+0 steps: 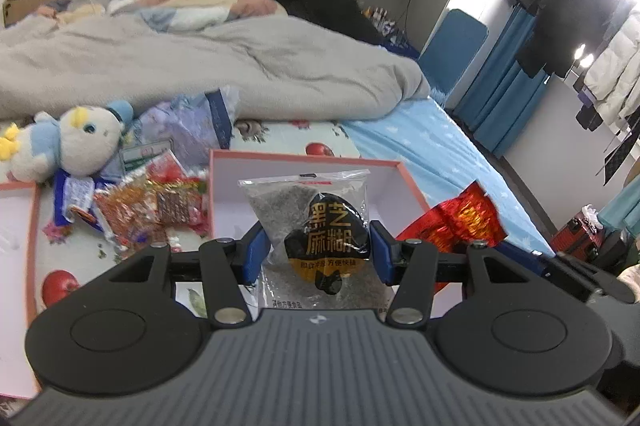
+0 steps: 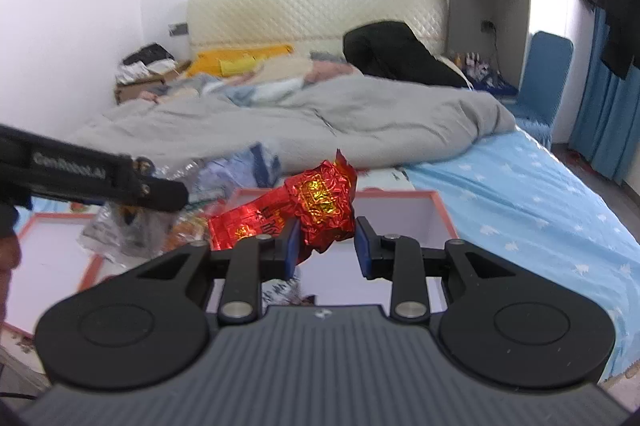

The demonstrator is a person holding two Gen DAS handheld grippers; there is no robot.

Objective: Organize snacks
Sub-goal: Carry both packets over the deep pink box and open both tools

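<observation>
My left gripper is shut on a clear packet of black sesame paste with a black and orange label, held above the pink-rimmed white box. My right gripper holds red foil snack packets between its blue pads over the same box; the packets show at the right in the left wrist view. The left gripper's arm and its clear packet show at the left of the right wrist view.
Loose snack packets and a plush penguin lie on the bed left of the box. A second pink-rimmed tray sits at far left. A grey duvet lies behind. Blue sheet to the right.
</observation>
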